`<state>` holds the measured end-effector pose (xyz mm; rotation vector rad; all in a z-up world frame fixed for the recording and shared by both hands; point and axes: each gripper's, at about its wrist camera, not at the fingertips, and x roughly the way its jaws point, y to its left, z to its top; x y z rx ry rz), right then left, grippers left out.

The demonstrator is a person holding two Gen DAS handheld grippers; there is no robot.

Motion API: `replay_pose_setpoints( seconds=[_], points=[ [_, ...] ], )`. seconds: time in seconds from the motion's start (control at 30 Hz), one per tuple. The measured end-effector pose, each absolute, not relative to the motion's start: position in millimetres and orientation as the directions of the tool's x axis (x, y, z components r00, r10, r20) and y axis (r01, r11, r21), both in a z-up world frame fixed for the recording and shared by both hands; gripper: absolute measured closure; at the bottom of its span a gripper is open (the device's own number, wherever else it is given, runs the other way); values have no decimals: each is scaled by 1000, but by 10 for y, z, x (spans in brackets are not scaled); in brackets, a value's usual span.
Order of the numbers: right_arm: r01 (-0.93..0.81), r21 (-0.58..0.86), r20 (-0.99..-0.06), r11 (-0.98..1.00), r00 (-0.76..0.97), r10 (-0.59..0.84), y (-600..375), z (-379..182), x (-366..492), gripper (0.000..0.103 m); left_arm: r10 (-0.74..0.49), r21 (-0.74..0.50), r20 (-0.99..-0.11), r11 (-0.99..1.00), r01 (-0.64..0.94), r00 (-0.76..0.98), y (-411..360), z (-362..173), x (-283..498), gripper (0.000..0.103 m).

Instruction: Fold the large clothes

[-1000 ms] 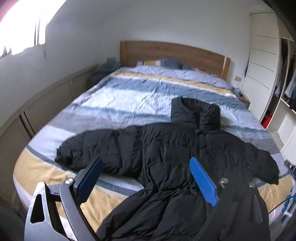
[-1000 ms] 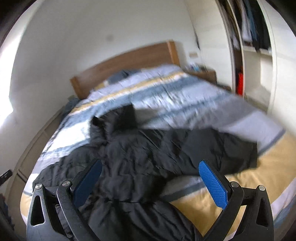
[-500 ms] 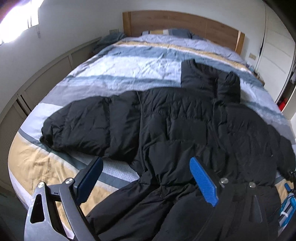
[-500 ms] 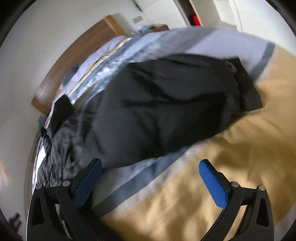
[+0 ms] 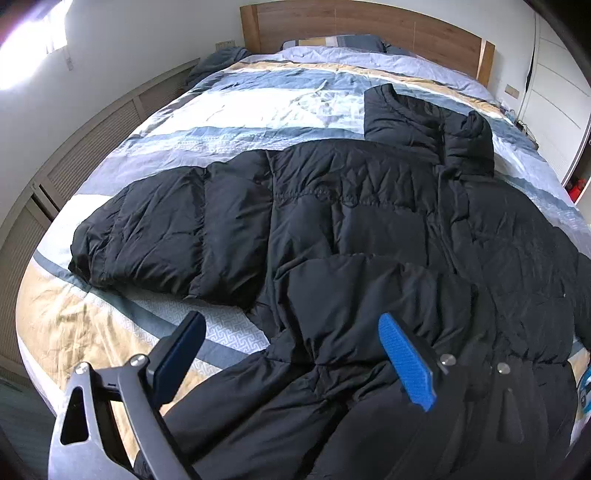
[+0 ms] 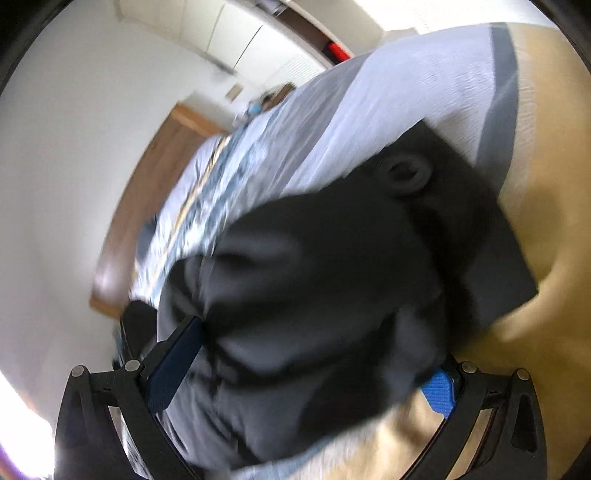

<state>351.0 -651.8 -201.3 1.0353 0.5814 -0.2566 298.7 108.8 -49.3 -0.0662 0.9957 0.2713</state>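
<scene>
A large black puffer jacket [image 5: 351,229] lies spread on the bed, hood toward the headboard, one sleeve [image 5: 159,236] stretched out to the left. My left gripper [image 5: 291,354] hovers open over the jacket's lower hem, nothing between its blue pads. In the blurred right wrist view the jacket's other sleeve [image 6: 332,277] fills the frame, cuff end [image 6: 480,236] pointing away. My right gripper [image 6: 306,365] is open, with the sleeve lying between its wide-spread fingers.
The bed [image 5: 258,99] has a striped blue, white and yellow cover and a wooden headboard [image 5: 369,26]. Low panelled cabinets [image 5: 85,147] run along the left wall. White wardrobe doors [image 5: 554,92] stand to the right.
Both grippers have moved down and closer to the jacket. The right one swung toward the right sleeve, which now sits between its fingers. Both stayed open.
</scene>
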Motion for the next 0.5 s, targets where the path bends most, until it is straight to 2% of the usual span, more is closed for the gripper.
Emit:
replay_pose_setpoints(
  seconds=[0.17,0.27,0.37,0.5],
  points=[
    [446,763,-530,468,846,57,-6659,-1982,3491,4,196,68,-838,963,-259,510,1113,-506,2969,8],
    [435,771,-516,466,855,56,-6721,-1937,3484,17,195,66,-838,964,-259,511,1121,-493,2941,8],
    [405,779,-488,478,871,57,-6719,-1832,3456,36,194,64,-834,964,-259,516,1137,-472,2905,8],
    [359,781,-462,512,883,86,-6684,-1693,3470,69,187,50,-831,963,-264,525,1174,-432,2837,8]
  ],
)
